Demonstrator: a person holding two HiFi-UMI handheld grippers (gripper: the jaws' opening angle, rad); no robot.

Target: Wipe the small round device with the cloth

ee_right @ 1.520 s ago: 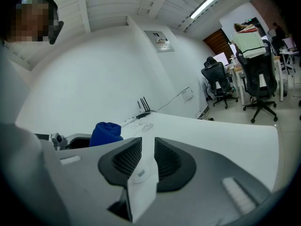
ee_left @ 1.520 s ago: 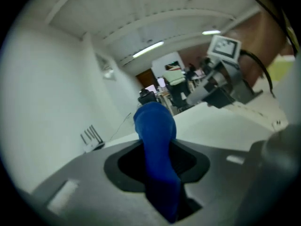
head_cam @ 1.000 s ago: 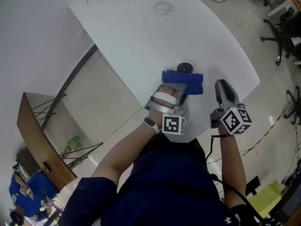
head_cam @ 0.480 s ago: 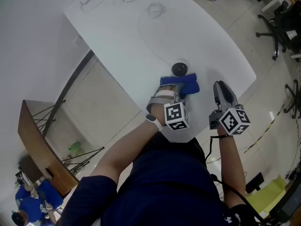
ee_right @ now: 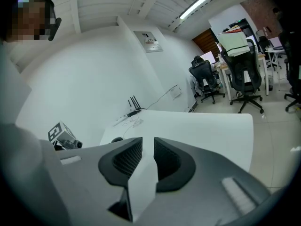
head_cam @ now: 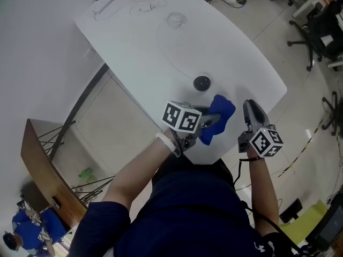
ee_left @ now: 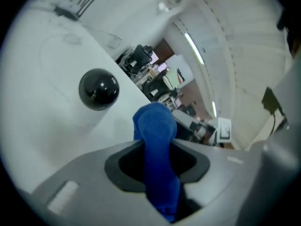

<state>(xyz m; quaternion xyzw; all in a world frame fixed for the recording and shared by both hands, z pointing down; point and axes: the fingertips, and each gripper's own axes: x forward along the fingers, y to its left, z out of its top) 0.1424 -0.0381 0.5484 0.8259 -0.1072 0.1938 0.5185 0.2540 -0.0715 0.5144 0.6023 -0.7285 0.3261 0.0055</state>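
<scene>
Left gripper [ee_left: 155, 154] is pinching the blue cloth [ee_left: 154, 126], with a folded wad poking out past the jaws, seemingly just off the table [head_cam: 161, 42]. The small round device [head_cam: 202, 83] is sitting on the table near the cloth, not touching it. Right gripper [head_cam: 253, 114] is hovering by the near table edge, jaws a slit apart and empty. The cloth is looking soft, light and floppy, so a mid-fold grip suits it. The device is looking glossy and hard and probably slides, so bracing its rim is likely to help.

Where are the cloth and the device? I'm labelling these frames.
cloth [ee_left: 157, 157]: left gripper view, middle of its bunched fold.
device [head_cam: 202, 83]: head view, centre of its dark top.
</scene>
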